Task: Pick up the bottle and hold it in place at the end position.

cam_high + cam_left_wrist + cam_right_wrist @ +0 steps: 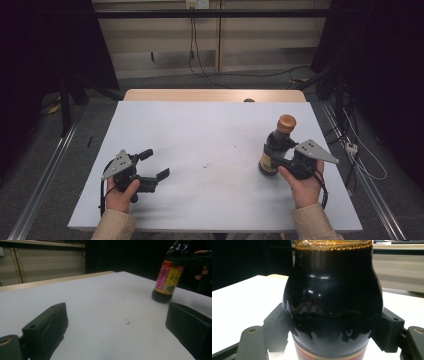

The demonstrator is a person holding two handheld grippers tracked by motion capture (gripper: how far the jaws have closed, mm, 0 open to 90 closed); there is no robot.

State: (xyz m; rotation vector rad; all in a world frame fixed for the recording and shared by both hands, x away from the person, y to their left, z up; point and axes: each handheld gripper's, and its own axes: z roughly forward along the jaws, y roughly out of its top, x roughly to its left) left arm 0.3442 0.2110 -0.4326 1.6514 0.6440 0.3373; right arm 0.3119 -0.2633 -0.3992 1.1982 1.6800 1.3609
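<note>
A dark sauce bottle [275, 149] with an orange-brown cap and a yellow and pink label stands upright at the table's right side. My right gripper [280, 153] is shut on it, one jaw pressed to each side of its body. In the right gripper view the bottle [332, 297] stands between the jaws of that gripper [332, 331]. My left gripper [156, 164] rests at the table's front left, open, with nothing between its jaws. From the left gripper view its jaws [117, 335] stand wide apart over bare table, with the bottle [166, 280] far off at the upper right.
The white table [210, 130] has a wooden strip [215, 95] along its back edge and a few small dark specks [206, 165] near its middle. Cables lie on the floor behind and to the right. Dark frames and curtains flank the table.
</note>
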